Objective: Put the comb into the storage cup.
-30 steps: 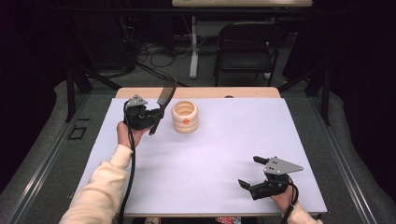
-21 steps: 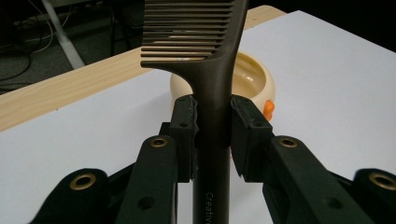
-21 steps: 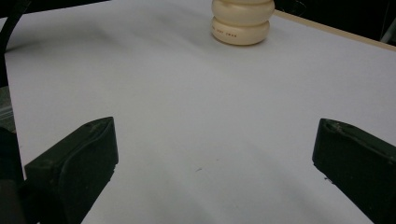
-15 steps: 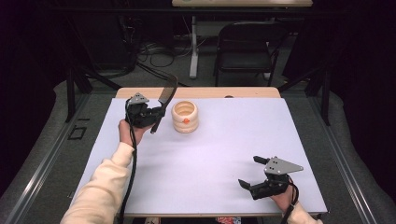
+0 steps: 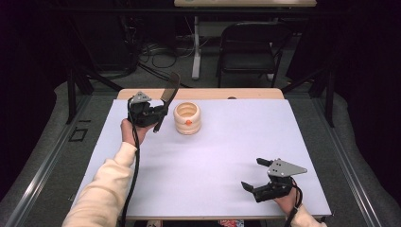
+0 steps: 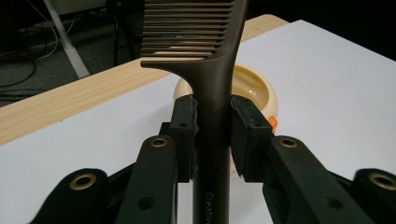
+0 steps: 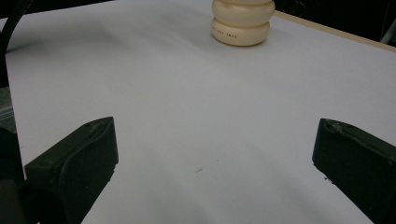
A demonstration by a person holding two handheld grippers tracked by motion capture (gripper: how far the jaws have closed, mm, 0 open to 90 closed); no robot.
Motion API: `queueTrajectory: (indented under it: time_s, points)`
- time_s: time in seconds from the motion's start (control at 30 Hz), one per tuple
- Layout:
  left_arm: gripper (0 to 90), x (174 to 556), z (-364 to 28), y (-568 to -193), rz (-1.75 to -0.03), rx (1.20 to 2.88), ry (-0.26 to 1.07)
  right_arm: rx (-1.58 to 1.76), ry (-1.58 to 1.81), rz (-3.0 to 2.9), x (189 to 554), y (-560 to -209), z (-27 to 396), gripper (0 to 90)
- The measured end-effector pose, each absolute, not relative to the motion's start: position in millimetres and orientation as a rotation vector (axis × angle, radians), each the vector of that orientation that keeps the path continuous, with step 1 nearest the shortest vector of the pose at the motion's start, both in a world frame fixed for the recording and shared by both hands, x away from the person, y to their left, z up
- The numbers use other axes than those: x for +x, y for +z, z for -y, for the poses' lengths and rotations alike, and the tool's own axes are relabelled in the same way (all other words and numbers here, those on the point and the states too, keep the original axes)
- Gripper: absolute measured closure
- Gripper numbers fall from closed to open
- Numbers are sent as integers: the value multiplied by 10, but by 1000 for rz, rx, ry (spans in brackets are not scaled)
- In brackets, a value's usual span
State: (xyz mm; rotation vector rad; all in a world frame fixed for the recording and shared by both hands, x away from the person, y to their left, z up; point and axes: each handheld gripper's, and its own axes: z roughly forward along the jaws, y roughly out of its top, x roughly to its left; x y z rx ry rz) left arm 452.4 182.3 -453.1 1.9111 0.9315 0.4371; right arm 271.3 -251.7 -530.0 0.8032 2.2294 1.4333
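My left gripper (image 5: 160, 113) is shut on the handle of a dark brown comb (image 5: 169, 90), held above the table's far left with the teeth end pointing up and away. In the left gripper view both pads clamp the comb (image 6: 212, 84) handle, and my left gripper (image 6: 213, 135) points toward a cream ribbed cup (image 6: 254, 88) just behind it. The cream cup (image 5: 187, 117) stands right of the comb and has a small orange spot on its side. My right gripper (image 5: 254, 174) rests open near the front right edge, nothing between its jaws. The cup (image 7: 241, 21) appears far ahead of my right gripper (image 7: 215, 161).
A white sheet (image 5: 227, 151) covers the wooden table (image 5: 208, 93). A black chair (image 5: 248, 45), a table leg and cables stand on the floor beyond the far edge. A cable (image 5: 135, 175) trails along the person's cream sleeve.
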Motion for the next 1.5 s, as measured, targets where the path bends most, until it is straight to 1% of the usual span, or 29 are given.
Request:
queueTrajectory:
  time_s: [1.5]
  points:
    - [724, 4678, -1583, -4429, -889, 1891, 450, 802, 1436, -2229, 2721, -5299, 2523, 0]
